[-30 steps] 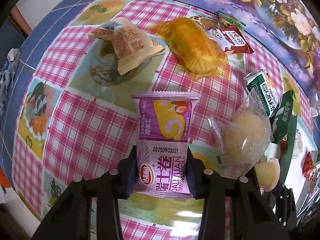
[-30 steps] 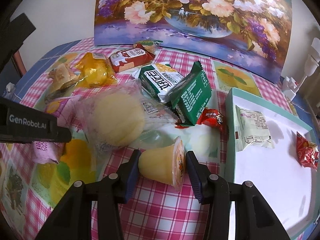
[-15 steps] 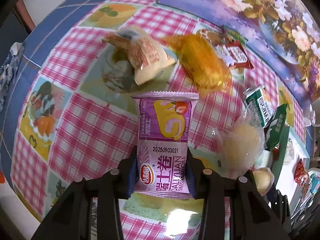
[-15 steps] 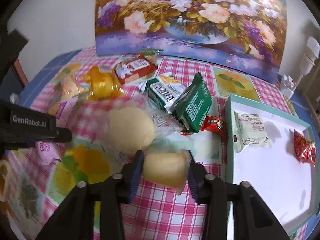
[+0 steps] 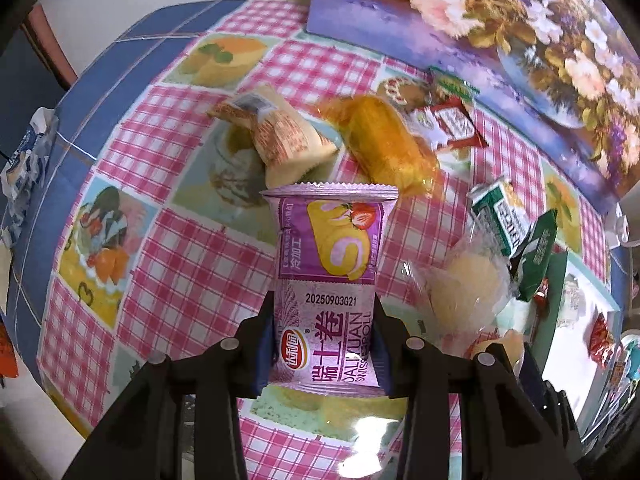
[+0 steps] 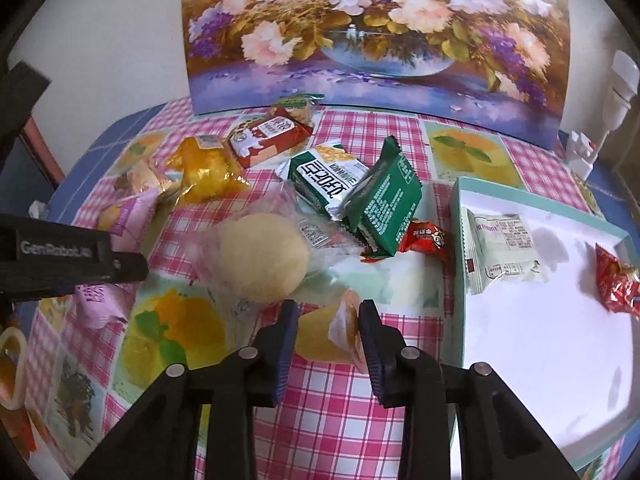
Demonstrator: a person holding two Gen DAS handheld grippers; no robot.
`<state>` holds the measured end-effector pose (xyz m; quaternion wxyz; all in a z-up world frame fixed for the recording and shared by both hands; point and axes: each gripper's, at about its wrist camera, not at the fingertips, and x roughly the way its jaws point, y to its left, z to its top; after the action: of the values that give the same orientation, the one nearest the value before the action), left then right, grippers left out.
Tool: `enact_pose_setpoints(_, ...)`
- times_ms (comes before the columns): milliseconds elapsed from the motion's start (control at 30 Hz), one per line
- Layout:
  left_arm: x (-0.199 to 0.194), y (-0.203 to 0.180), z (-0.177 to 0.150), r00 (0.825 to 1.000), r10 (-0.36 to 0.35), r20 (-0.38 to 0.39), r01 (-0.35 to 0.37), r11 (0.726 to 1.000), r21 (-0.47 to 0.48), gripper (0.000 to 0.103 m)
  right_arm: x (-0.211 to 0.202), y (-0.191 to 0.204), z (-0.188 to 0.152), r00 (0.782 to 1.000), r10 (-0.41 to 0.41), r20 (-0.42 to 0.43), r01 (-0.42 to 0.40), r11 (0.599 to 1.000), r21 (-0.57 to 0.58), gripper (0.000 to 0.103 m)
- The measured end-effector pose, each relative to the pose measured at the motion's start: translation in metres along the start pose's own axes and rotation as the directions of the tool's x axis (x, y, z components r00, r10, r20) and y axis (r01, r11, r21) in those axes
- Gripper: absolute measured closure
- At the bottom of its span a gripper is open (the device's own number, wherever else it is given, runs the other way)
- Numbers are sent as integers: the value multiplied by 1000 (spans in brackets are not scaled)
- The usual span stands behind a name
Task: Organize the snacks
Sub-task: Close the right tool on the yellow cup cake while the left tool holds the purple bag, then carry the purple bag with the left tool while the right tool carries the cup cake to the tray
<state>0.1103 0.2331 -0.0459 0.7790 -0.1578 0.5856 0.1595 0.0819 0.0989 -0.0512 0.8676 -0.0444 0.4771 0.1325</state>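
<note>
the left gripper point(image 5: 324, 340) is clenched on a purple swiss roll packet point(image 5: 330, 280), its two fingers pressing the lower sides of the wrapper so the packet stands upright above the tabletop point(image 5: 188, 264). the packet's crimped top edge points away from the camera, toward a beige wrapped pastry point(image 5: 284, 140) and an orange wrapped cake point(image 5: 384, 148) that lie just beside each other on the pink checked cloth. a red biscuit packet point(image 5: 448, 124) sits near the orange cake, close to the foot of a flower painting point(image 5: 520, 32) propped at the back.

the right gripper point(image 6: 328, 340) is grasping a small yellow jelly cup point(image 6: 328, 336), held on its side between the fingers, with its foil lid facing right. just beyond it a round pale bun in clear wrap point(image 6: 260, 258) rests on the tabletop. further back two green packets point(image 6: 360, 196) lean against each other, and a small red candy wrapper point(image 6: 426, 236) lies touching the lower edge of the darker one. to the right stands a teal-rimmed tray point(image 6: 456, 216) with a white floor; inside it lie a pale green sachet point(image 6: 502, 248) near the left wall and a red crinkled wrapper point(image 6: 614, 282) further right, well apart from each other. in the right wrist view the left gripper's black body enters from the left, with the purple packet partly hidden behind it.
</note>
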Motion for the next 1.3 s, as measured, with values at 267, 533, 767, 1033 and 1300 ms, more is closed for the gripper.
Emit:
enact_pose_setpoints(267, 9, -1, -2, 1000, -6, -30, 6, 1000, 6, 60, 14, 22, -10, 996, -87, -14, 84, 985, -148, 50)
enact_pose_setpoints(533, 13, 0, -3, 999, -4, -46, 4, 1000, 6, 60, 19, 28, -11, 990, -140, -3, 137, 969, -207, 62)
enact_pose_setpoints(767, 14, -1, -2, 999, -2, -35, 3, 1000, 5, 61, 9, 22, -5, 994, -108, 14, 108, 981, -163, 62)
enact_pose_setpoints(1033, -7, -4, 1, 1000, 17, 20, -18, 1000, 20, 61, -15, 8, 8, 997, -48, 64, 51, 998, -47, 62)
enact_pose_setpoints(1300, -35, -22, 0, 994, 38, 99, -45, 997, 70, 60, -48, -14, 22, 989, -39, 140, 30, 997, 69, 62)
